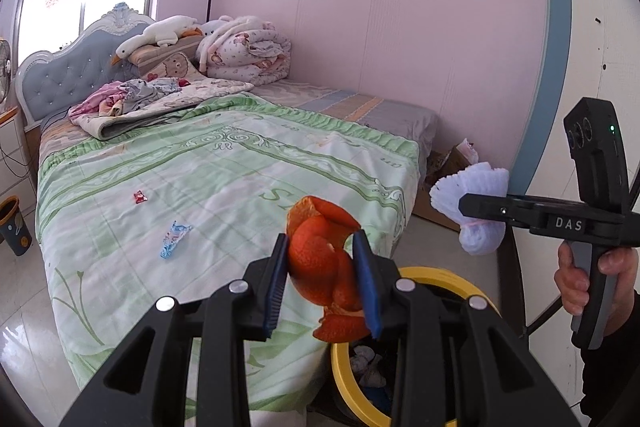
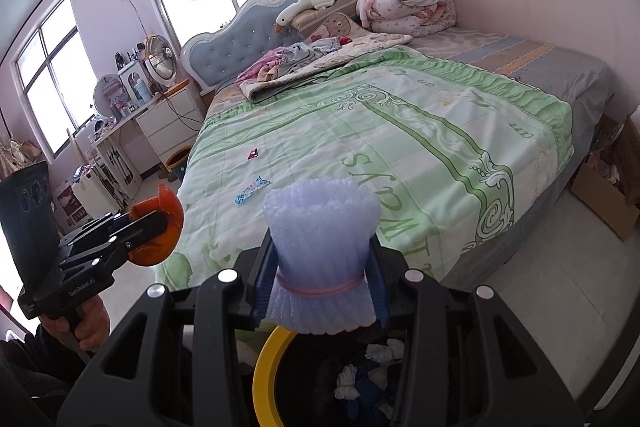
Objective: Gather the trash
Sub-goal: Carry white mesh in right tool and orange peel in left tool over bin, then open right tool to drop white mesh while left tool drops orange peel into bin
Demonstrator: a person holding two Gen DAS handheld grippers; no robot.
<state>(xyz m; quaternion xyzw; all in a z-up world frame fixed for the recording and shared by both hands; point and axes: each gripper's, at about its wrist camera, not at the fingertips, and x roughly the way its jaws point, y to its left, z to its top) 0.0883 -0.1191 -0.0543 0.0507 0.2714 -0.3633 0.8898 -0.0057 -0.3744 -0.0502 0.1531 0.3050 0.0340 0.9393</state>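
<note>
My left gripper [image 1: 322, 263] is shut on an orange peel [image 1: 320, 259], held above the yellow-rimmed trash bin [image 1: 440, 277] at the foot of the bed. My right gripper [image 2: 320, 279] is shut on a pale lilac foam fruit net [image 2: 322, 247] tied with a pink band, also above the bin [image 2: 266, 367], which holds crumpled paper. The peel [image 2: 160, 231] and the net [image 1: 472, 203] each show in the other view. A blue candy wrapper [image 1: 174, 239] and a small red wrapper [image 1: 140, 197] lie on the green bedspread [image 1: 224, 171].
Clothes [image 1: 124, 99], pillows, a goose plush [image 1: 156, 35] and a rolled quilt [image 1: 248, 49] sit at the head of the bed. A second bin [image 1: 14, 227] stands left of the bed. A cardboard box [image 2: 608, 195] is on the floor at right. A dresser with a fan [image 2: 160, 61] is by the window.
</note>
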